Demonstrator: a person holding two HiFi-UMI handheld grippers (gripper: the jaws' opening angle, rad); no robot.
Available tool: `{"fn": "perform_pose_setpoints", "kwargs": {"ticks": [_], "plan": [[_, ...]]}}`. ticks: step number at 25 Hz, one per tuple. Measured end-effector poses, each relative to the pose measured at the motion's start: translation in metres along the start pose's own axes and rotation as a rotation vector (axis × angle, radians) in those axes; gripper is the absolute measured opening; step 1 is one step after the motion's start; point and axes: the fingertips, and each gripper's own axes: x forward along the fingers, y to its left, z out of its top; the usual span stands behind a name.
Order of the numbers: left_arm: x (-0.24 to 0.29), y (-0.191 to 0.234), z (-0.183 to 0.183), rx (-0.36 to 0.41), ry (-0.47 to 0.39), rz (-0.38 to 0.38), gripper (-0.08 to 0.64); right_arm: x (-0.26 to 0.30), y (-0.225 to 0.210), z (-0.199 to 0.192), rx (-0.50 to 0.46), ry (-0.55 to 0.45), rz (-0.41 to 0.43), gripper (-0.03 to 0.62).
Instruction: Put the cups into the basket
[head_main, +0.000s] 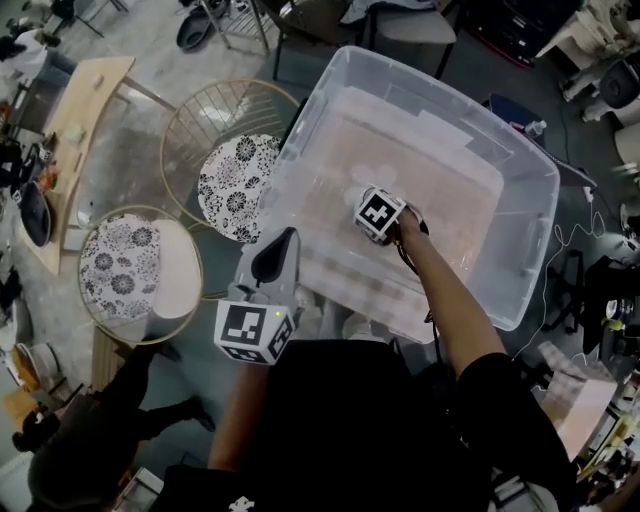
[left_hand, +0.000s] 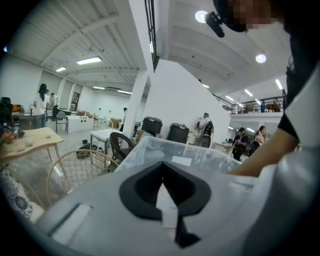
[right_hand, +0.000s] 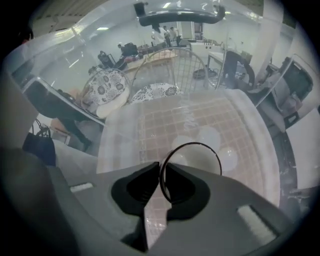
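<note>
Hovering at the lower middle of the head view, the left gripper (head_main: 275, 255) has its fingers closed together with nothing between them; just beyond it, right of centre, the right gripper (right_hand: 162, 172) reaches down into the large clear plastic tub (head_main: 470, 130); its fingers are nearly together, pinching the thin wall of a clear round cup with a dark rim (right_hand: 200, 150), which sits inside the tub over its gridded floor; pale round shapes lie on that floor further in, too blurred to name; left of the tub stand two round gold wire baskets with floral cushions (head_main: 205, 115) (head_main: 180, 275); a pale wooden desk (head_main: 90, 100) fills the upper left.
</note>
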Motion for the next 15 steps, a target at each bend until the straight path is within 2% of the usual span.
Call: {"fn": "perform_pose_setpoints", "kwargs": {"ticks": [4, 11, 13, 15], "plan": [[-0.002, 0.003, -0.002, -0.003, -0.002, 0.013, 0.005, 0.004, 0.004, -0.003, -0.035, 0.023, -0.003, 0.044], [-0.005, 0.005, 0.0, 0.006, -0.019, 0.016, 0.005, 0.004, 0.006, 0.004, -0.068, -0.006, -0.029, 0.046], [-0.006, 0.007, 0.001, 0.006, -0.02, 0.02, 0.005, 0.004, 0.009, 0.008, -0.065, -0.018, -0.002, 0.1], [-0.007, 0.007, 0.0, 0.005, -0.02, 0.023, 0.005, 0.006, 0.013, 0.01, -0.062, -0.025, 0.023, 0.117]]}}
